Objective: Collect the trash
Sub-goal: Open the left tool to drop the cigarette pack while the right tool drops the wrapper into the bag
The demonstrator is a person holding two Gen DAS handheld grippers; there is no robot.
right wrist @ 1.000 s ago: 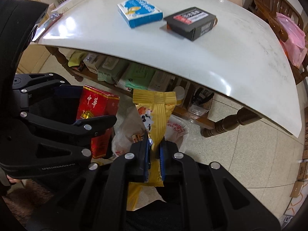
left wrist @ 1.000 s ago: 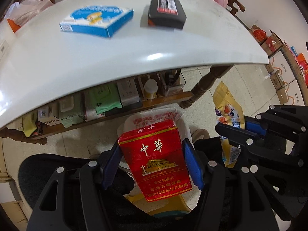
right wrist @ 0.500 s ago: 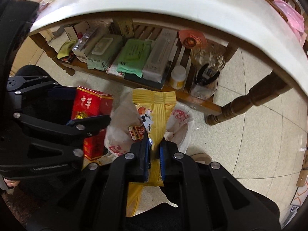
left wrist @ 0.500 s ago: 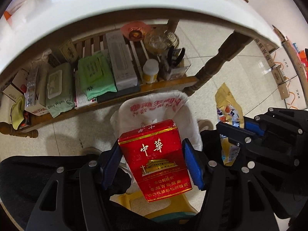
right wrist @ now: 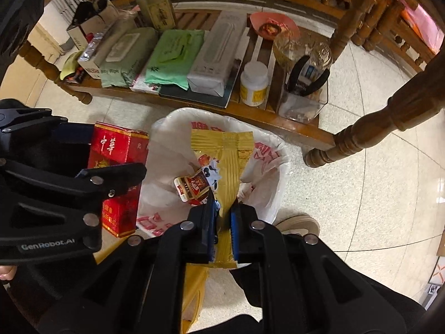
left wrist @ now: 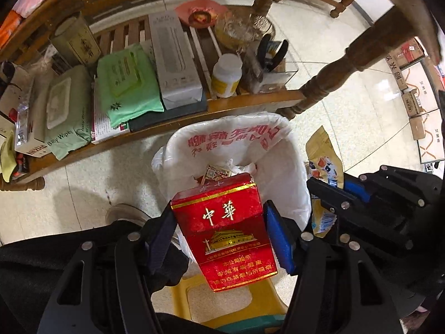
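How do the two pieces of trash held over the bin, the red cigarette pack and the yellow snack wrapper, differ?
The red cigarette pack is a rigid box; the yellow snack wrapper is a flat, limp pouch. The pack fills a wide gap in the left gripper; the wrapper is pinched thin in the right gripper. Both are held above the white-lined trash bin.

Home: cluttered wooden table shelf [left wrist: 250,103]
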